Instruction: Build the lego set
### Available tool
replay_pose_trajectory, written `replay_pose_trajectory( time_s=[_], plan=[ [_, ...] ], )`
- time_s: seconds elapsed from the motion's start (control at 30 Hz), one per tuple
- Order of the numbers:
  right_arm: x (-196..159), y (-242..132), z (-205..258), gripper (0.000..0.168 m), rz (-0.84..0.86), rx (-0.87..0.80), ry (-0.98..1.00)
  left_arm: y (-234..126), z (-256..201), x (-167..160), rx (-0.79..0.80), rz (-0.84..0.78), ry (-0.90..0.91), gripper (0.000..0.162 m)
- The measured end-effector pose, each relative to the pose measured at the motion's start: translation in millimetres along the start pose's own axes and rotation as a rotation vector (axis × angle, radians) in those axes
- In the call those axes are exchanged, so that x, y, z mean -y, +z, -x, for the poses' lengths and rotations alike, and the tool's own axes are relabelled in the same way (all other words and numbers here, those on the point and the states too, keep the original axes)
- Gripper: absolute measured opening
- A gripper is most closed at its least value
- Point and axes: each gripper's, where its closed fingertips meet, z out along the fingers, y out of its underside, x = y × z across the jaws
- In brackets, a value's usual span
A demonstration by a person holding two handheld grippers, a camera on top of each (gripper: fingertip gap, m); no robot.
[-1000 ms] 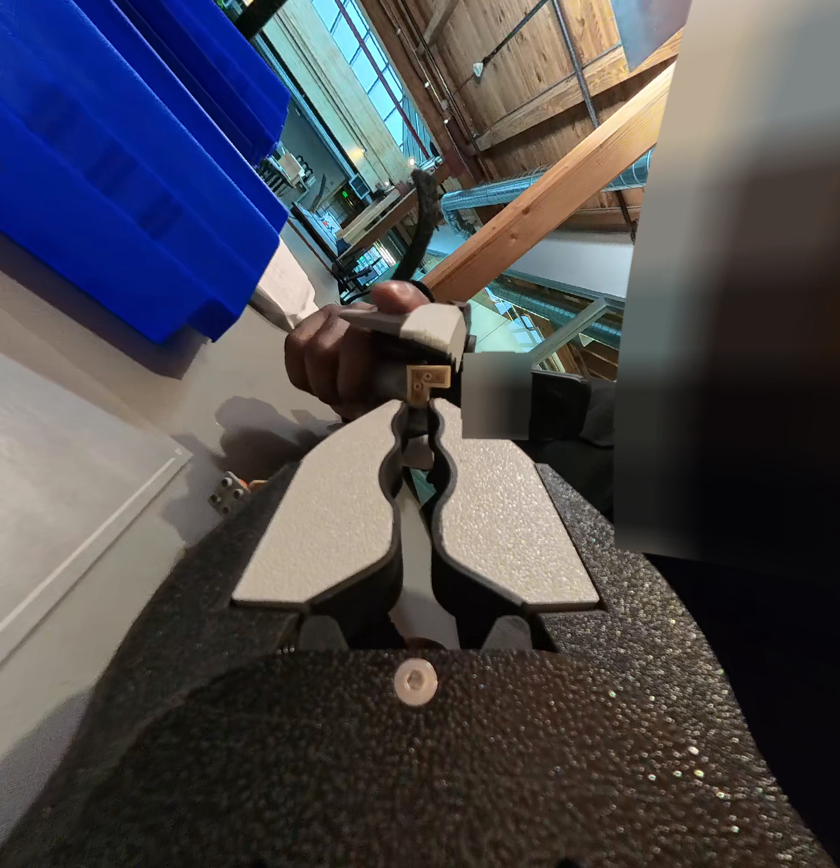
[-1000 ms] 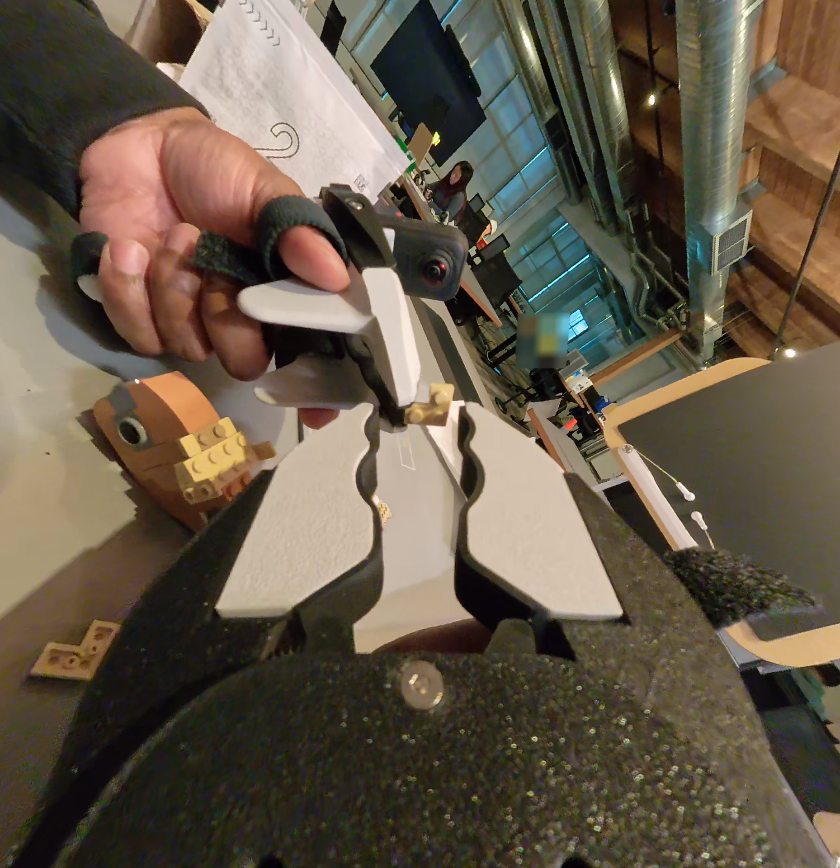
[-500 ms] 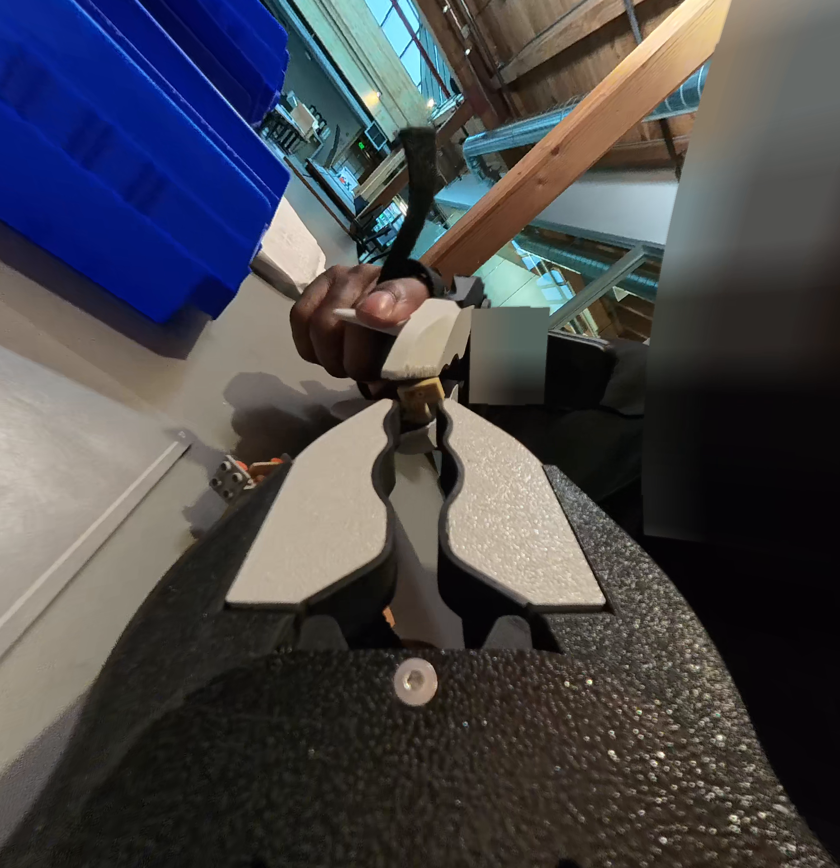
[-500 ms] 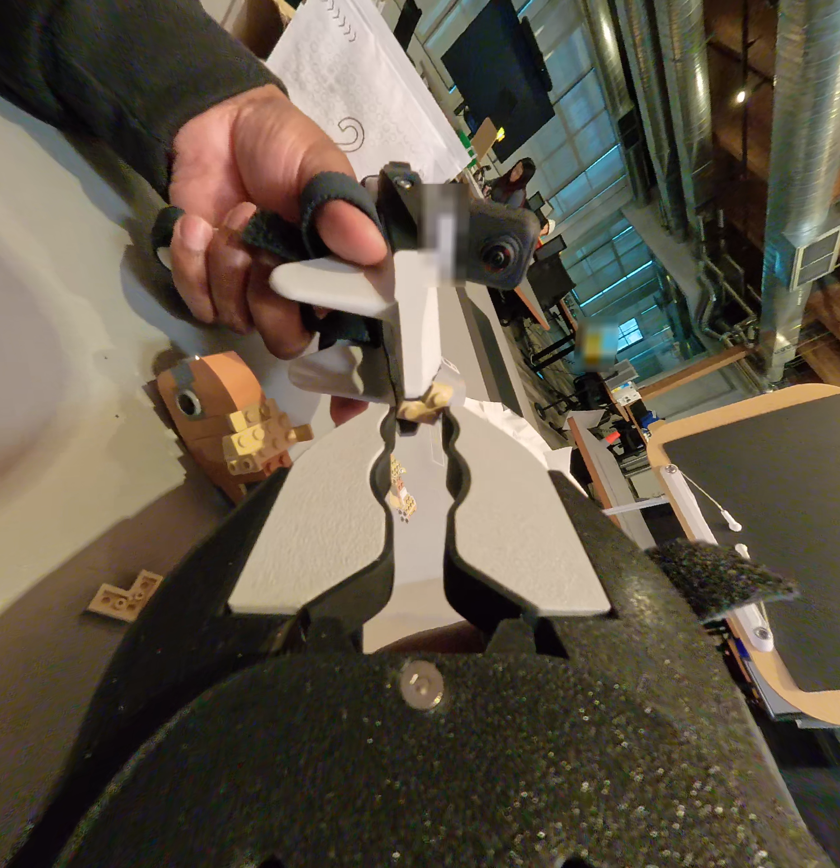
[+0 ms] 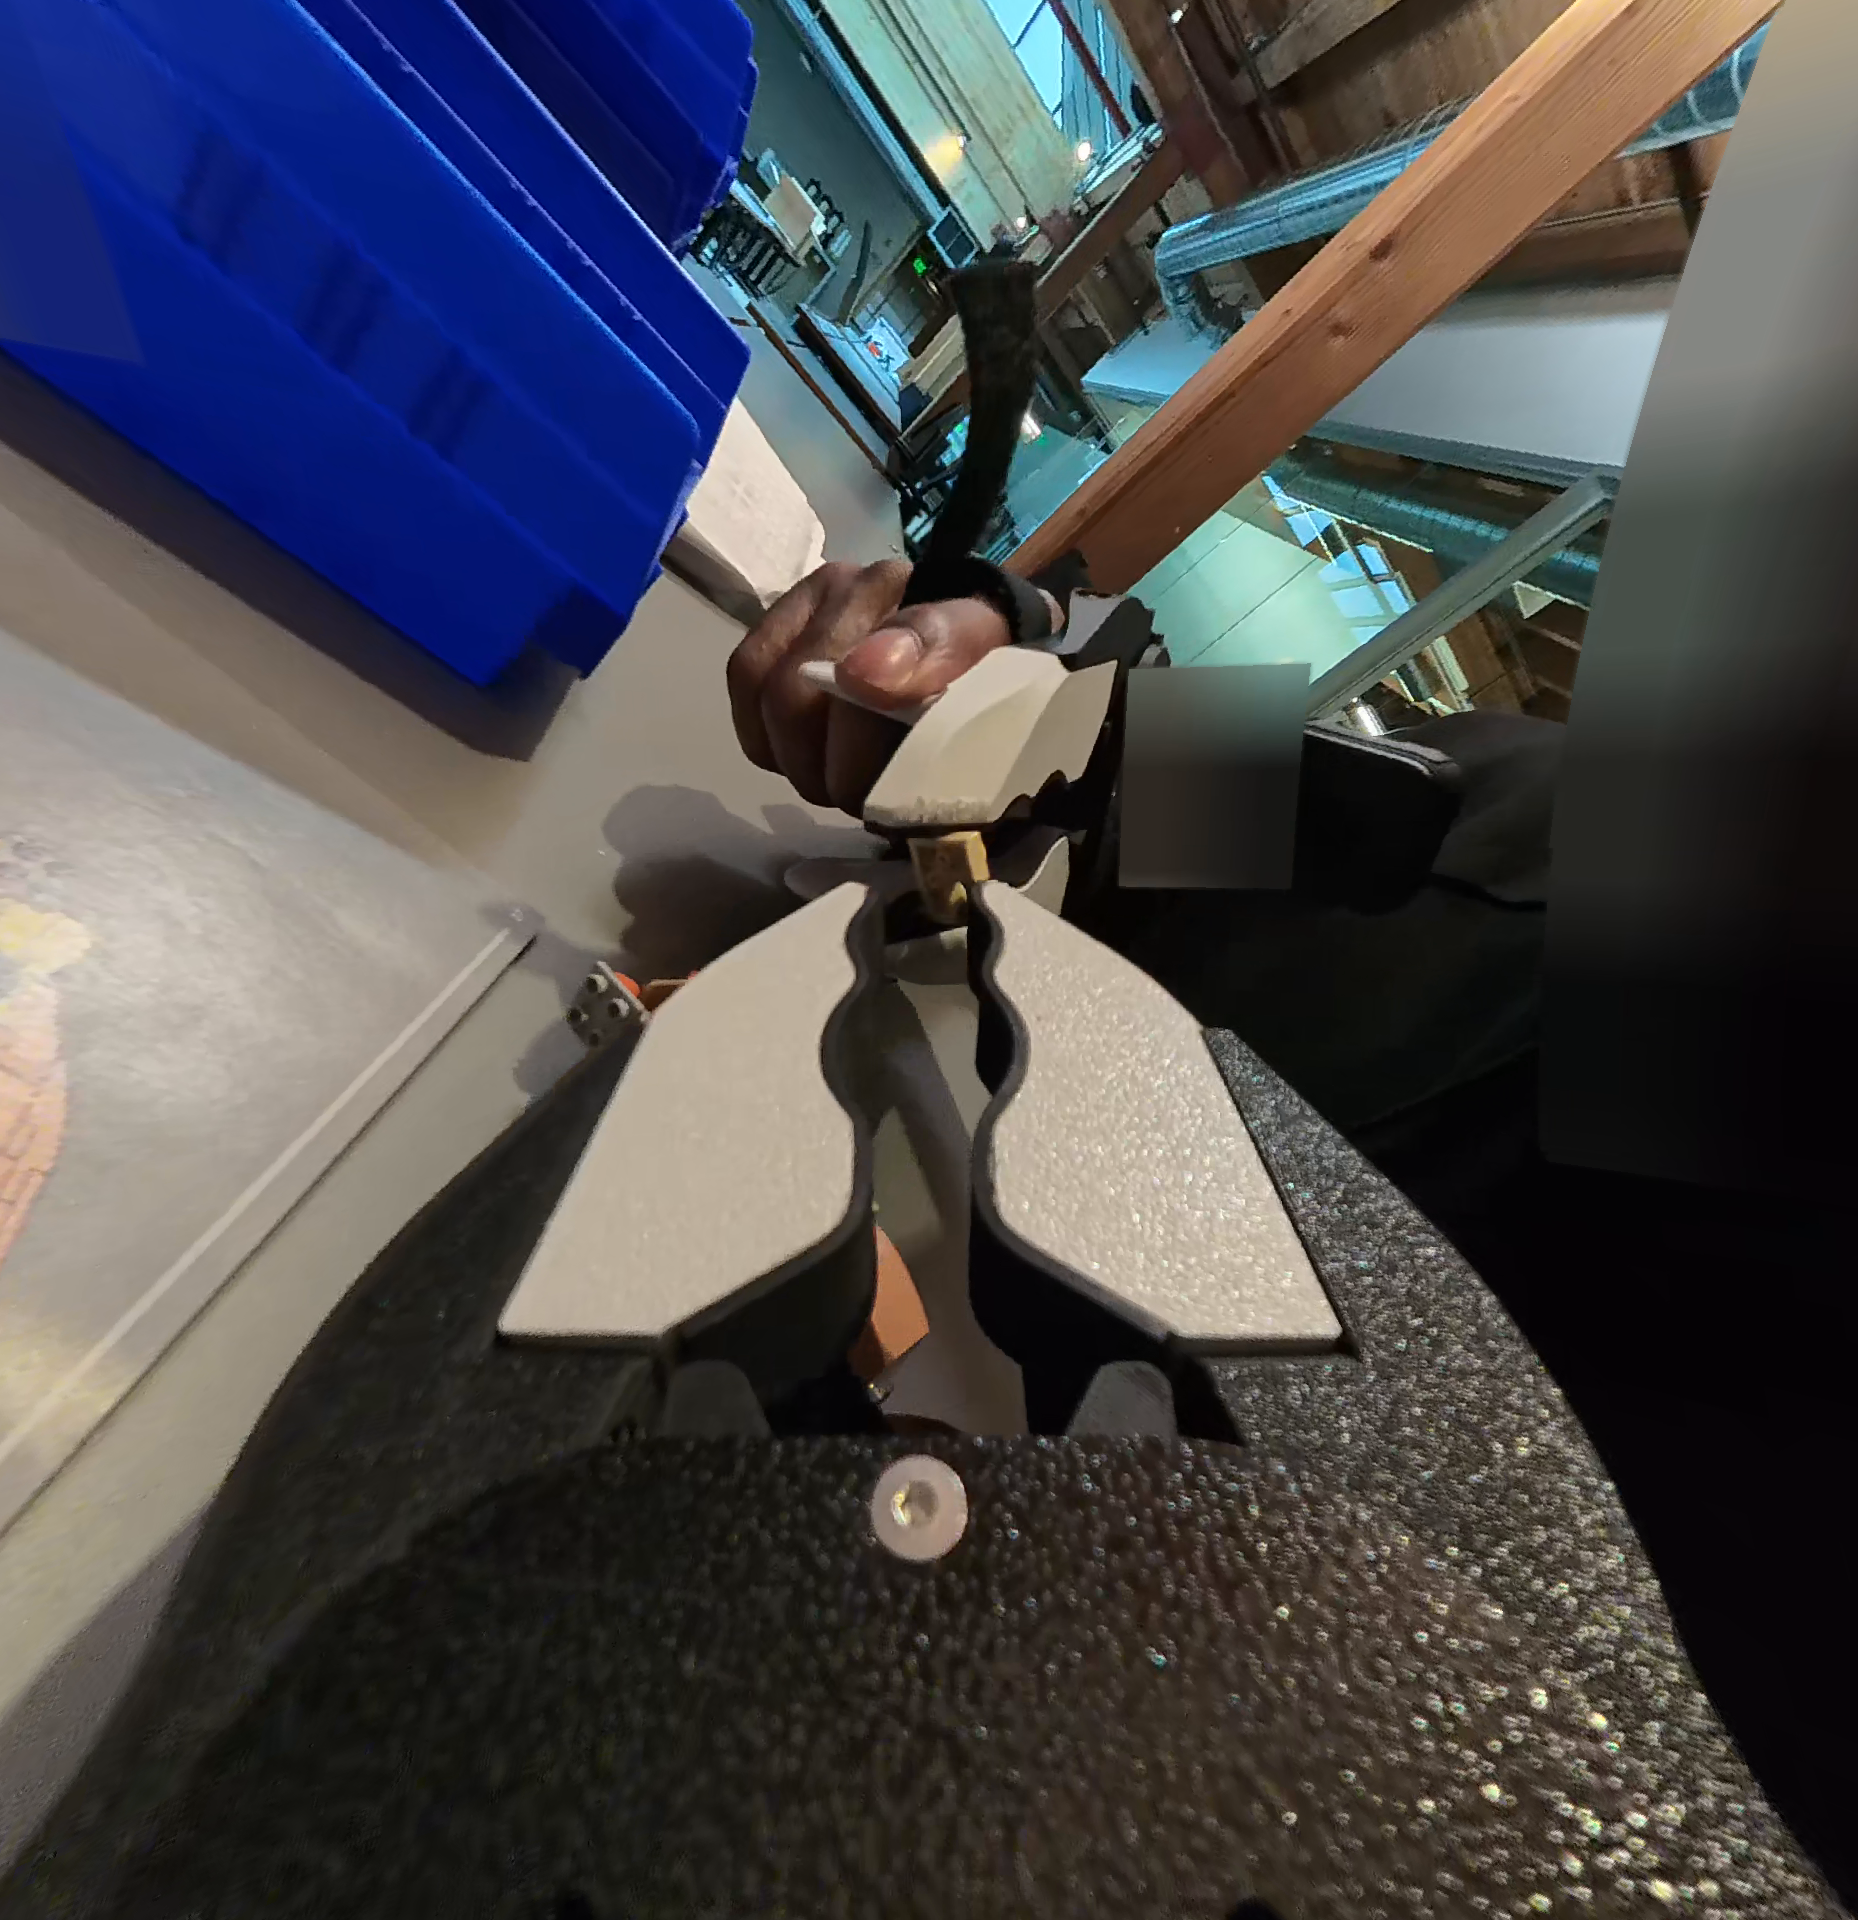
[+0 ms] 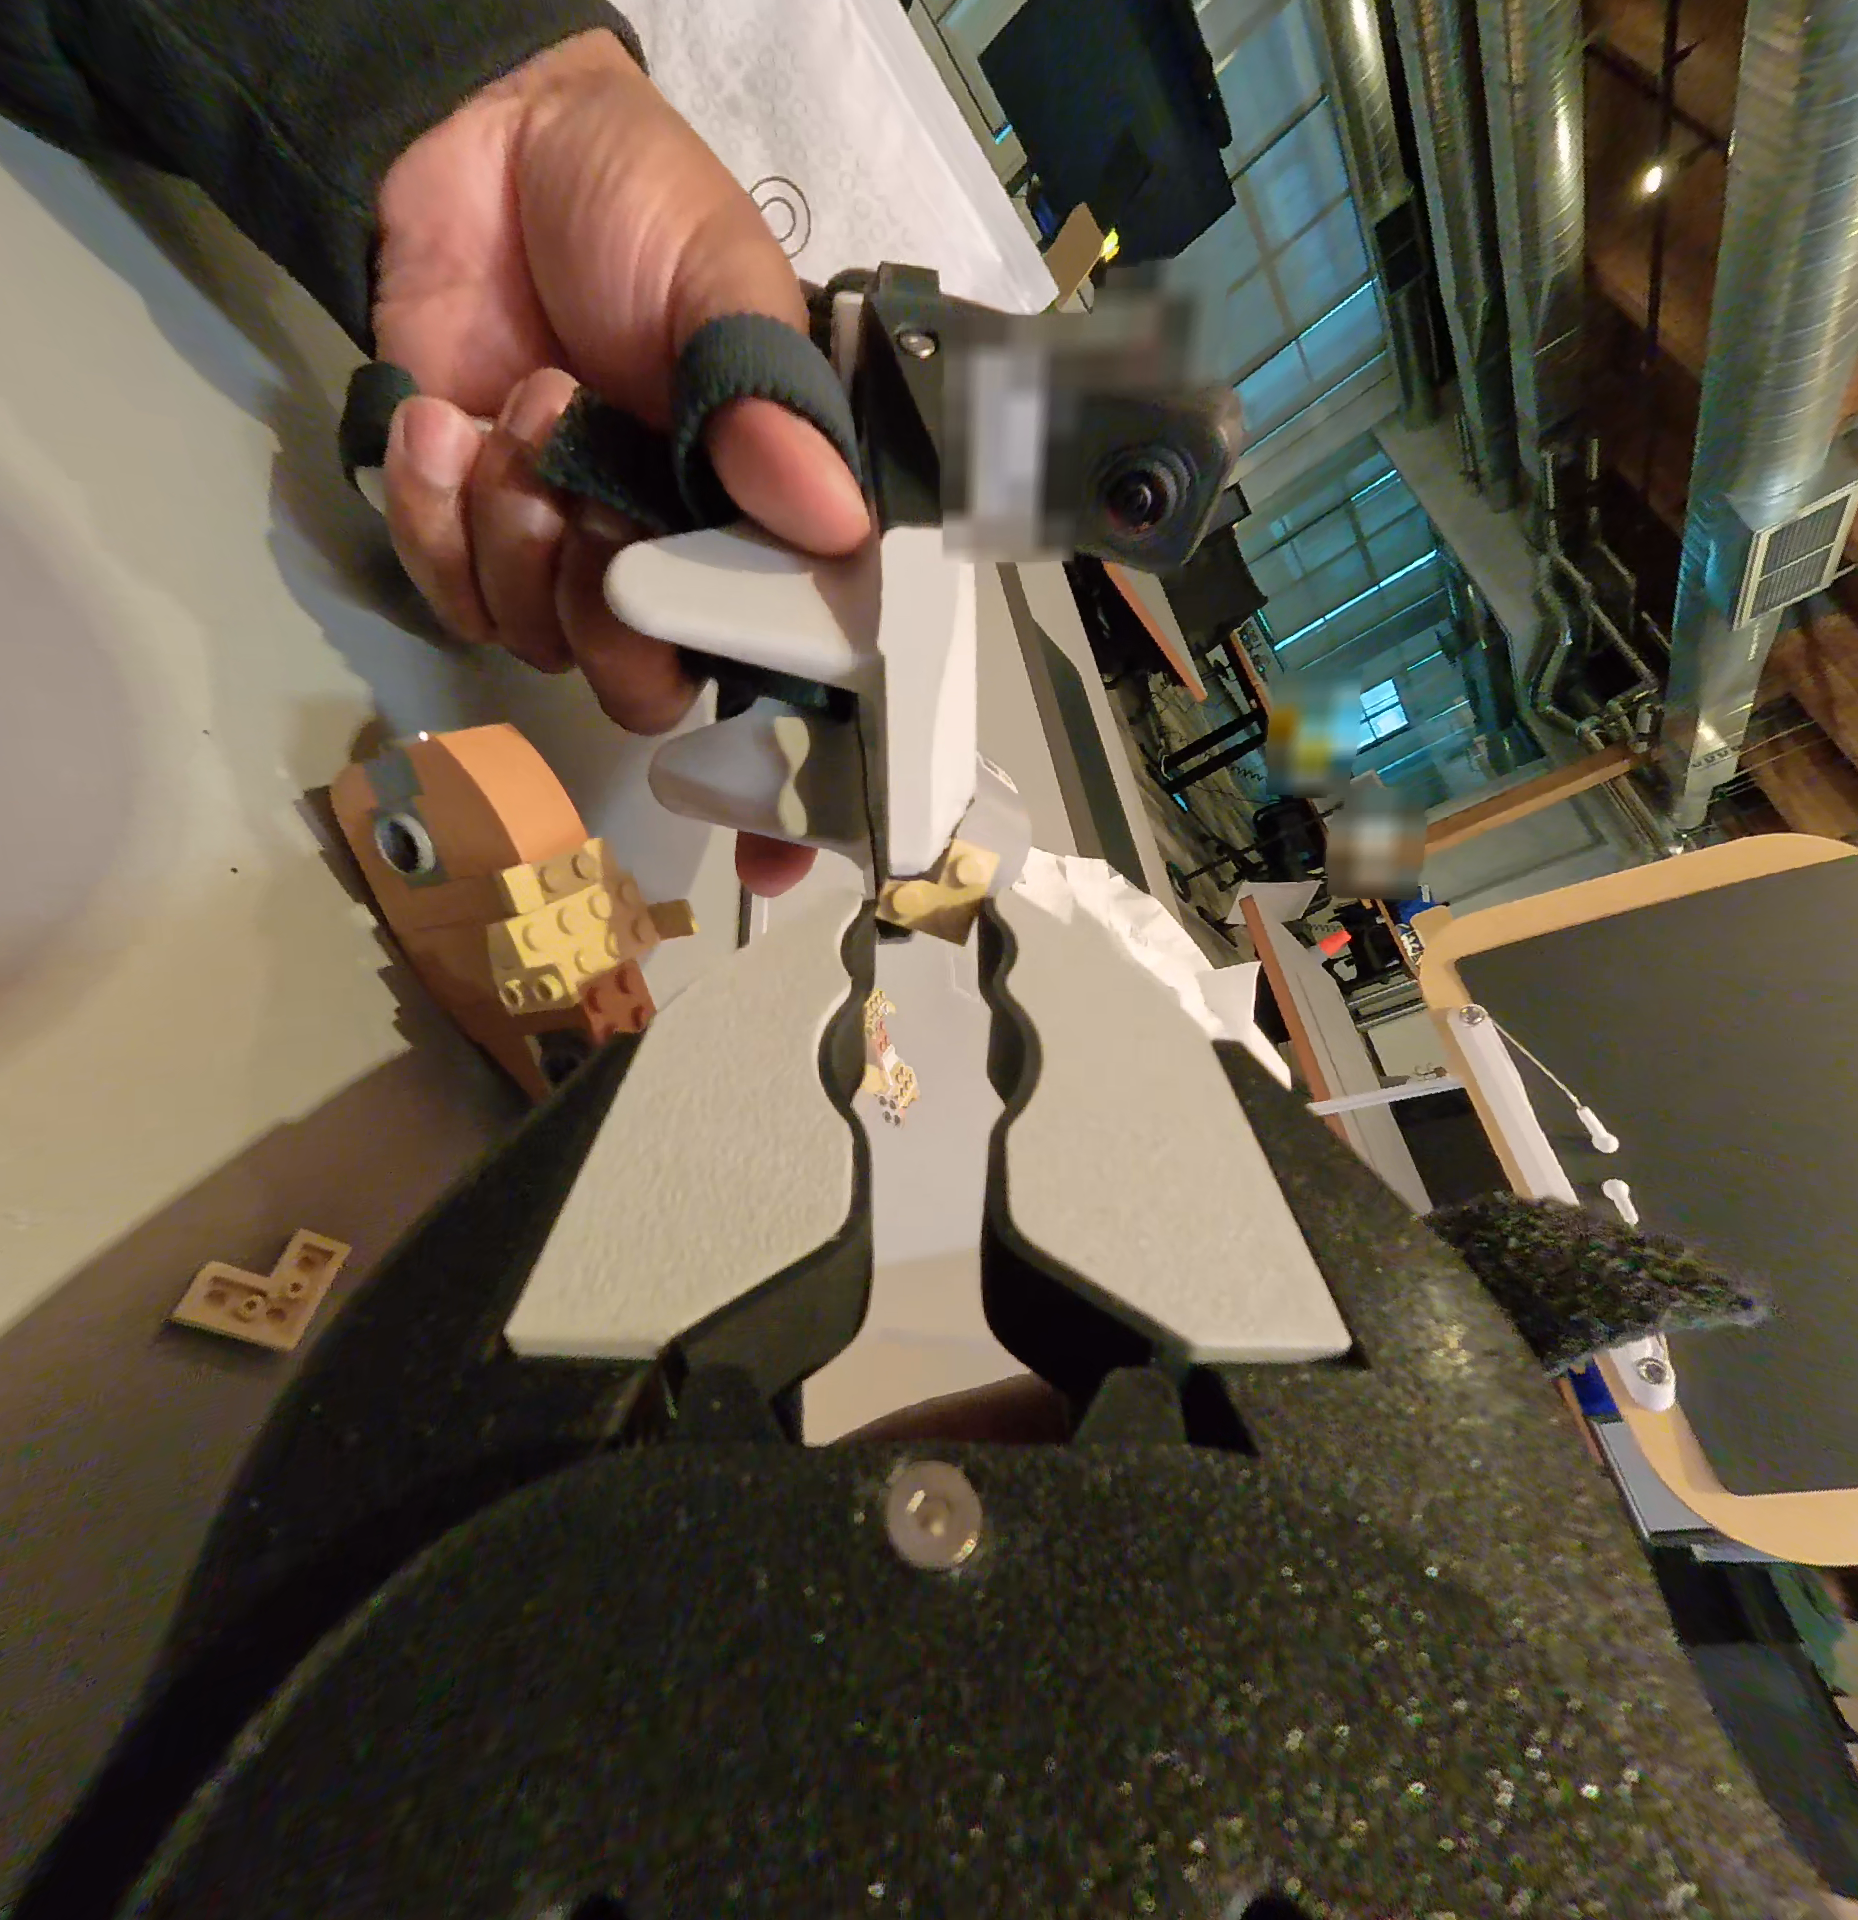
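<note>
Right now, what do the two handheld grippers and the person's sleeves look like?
Both the left gripper and right gripper have pale grey, pebbled fingers with wavy black inner edges on a speckled black body with a silver screw. Black straps loop round the fingers of the hand. The sleeve is dark.

A large open workshop or converted industrial loft: exposed silver ventilation ducts point(image 6: 1782, 343) run beneath a timber plank ceiling point(image 6: 1839, 665), a thick wooden beam point(image 5: 1351, 301) crosses tall glazed windows point(image 5: 1060, 73), and stacked blue plastic storage bins point(image 5: 333, 291) sit on a grey worktable point(image 5: 634, 748).
</note>
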Motion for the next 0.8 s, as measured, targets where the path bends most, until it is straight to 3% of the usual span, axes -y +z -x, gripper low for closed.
replay_pose_trajectory(
  time_s=[0.3, 0.4, 0.53, 0.6, 0.8],
  plan=[
    [-10, -1, 10, 0.018, 0.047, 0.083, 0.015, -8, 7, 6, 0.088, -0.004, 0.072, 0.014],
    [-14, -1, 15, 0.018, 0.073, 0.133, 0.028, -9, 5, 6, 0.159, 0.038, 0.278, 0.014],
    [-16, -3, 21, 0.018, 0.084, 0.201, 0.070, -10, 7, 5, 0.362, 0.131, 0.795, 0.015],
    [-15, -4, 22, 0.018, 0.084, 0.228, 0.089, -9, 7, 2, 0.408, 0.183, 0.966, 0.013],
    [-14, -7, 26, 0.018, 0.086, 0.280, 0.096, -3, 4, -5, 0.397, 0.213, 1.054, 0.012]
  ],
)
